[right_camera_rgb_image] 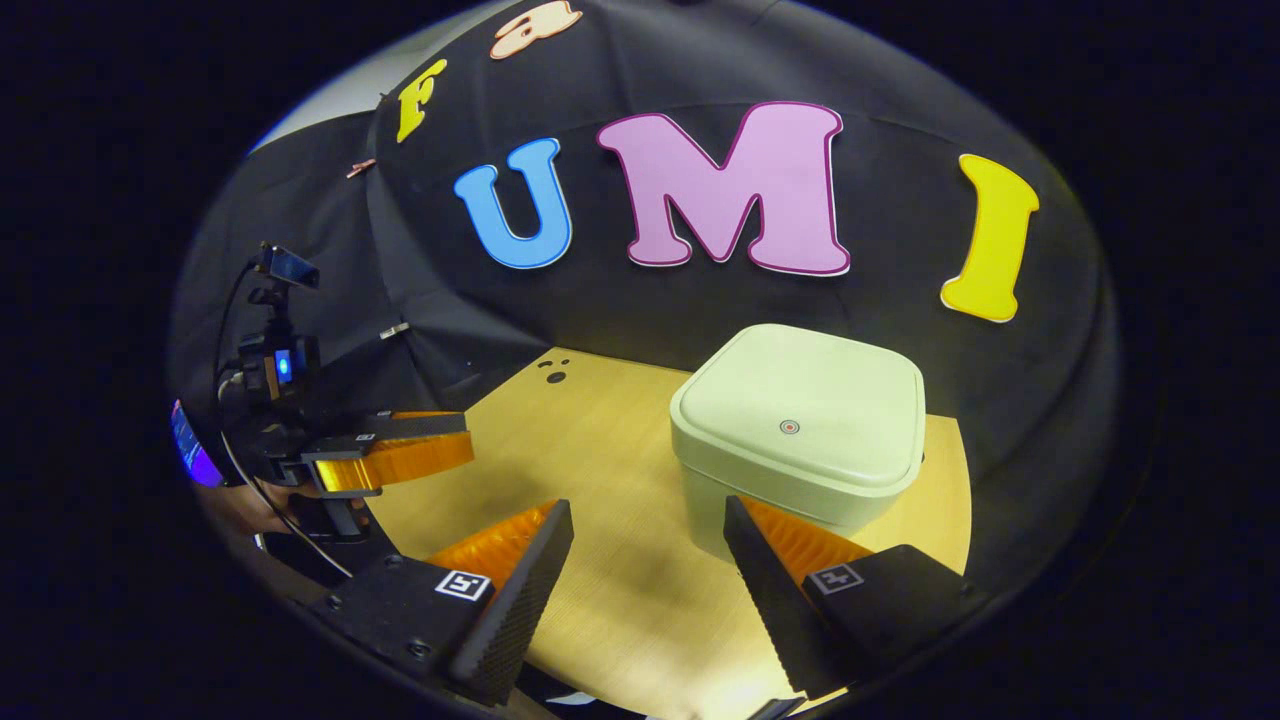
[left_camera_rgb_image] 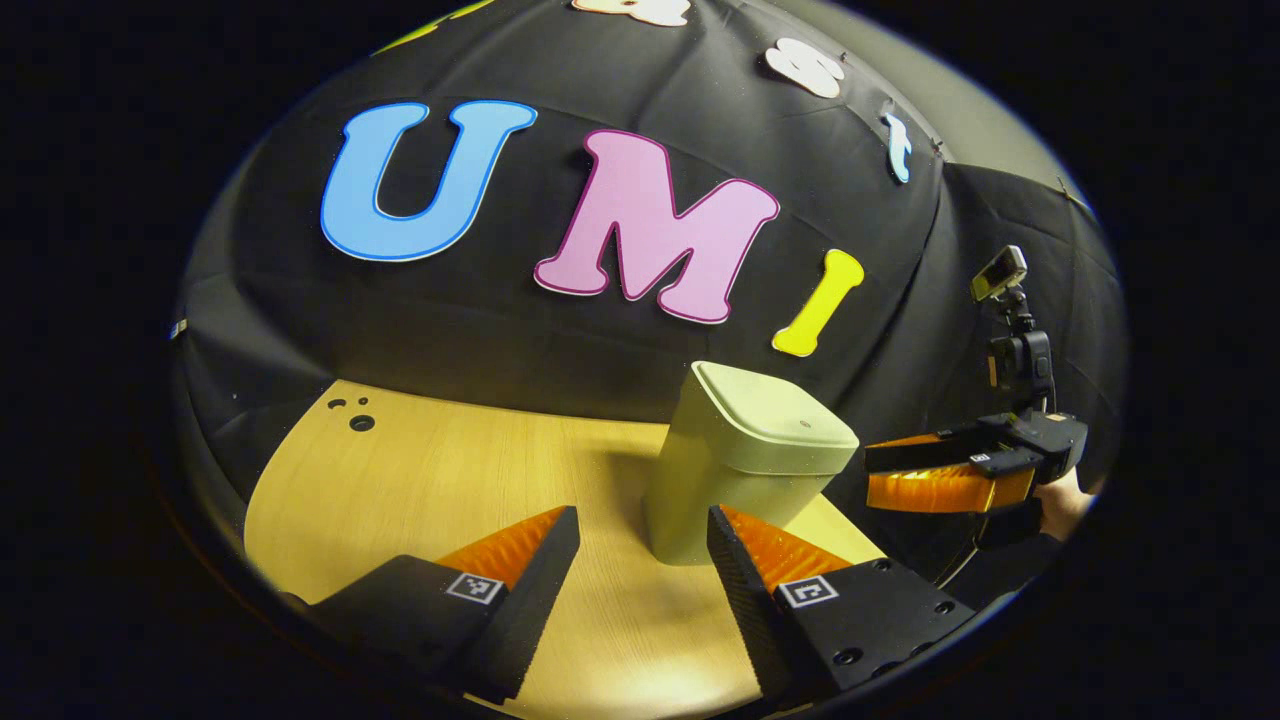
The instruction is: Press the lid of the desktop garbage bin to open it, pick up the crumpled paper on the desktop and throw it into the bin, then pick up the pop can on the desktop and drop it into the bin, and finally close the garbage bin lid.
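We held both grippers, left and right, fingers wide apart and empty, before the lidded bin near the surface's back edge.

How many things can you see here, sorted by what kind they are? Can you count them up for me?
Pale green plastic garbage bins with the lid shut: 1
Light wooden tabletops: 1
Two-finger grippers, both open and holding nothing: 2, left gripper, right gripper
Total: 4
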A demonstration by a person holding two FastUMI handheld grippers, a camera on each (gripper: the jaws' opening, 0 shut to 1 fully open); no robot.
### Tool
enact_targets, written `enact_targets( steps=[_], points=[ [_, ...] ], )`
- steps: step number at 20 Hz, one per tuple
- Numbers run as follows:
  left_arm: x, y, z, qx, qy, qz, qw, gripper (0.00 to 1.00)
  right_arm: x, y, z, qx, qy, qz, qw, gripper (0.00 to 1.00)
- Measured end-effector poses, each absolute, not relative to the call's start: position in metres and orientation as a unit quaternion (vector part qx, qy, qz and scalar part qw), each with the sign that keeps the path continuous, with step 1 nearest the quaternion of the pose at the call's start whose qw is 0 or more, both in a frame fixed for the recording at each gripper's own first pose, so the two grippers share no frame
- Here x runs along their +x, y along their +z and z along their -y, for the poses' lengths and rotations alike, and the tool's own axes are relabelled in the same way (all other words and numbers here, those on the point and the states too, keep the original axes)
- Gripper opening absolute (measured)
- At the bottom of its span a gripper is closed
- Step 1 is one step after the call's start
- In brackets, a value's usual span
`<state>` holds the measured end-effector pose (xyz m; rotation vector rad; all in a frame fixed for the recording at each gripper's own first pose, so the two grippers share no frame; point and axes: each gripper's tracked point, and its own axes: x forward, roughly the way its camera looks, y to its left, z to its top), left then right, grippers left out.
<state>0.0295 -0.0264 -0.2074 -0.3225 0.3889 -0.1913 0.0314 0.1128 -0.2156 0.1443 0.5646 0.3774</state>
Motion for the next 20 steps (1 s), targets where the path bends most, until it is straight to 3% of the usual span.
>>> enact_targets(
  steps=[20],
  points=[
    [0.015,-0.227,0.051,-0.129,-0.090,-0.219,0.963,0.94,-0.008,-0.244,-0.108,0.107,0.179,-0.280,0.937,0.99]
  ],
)
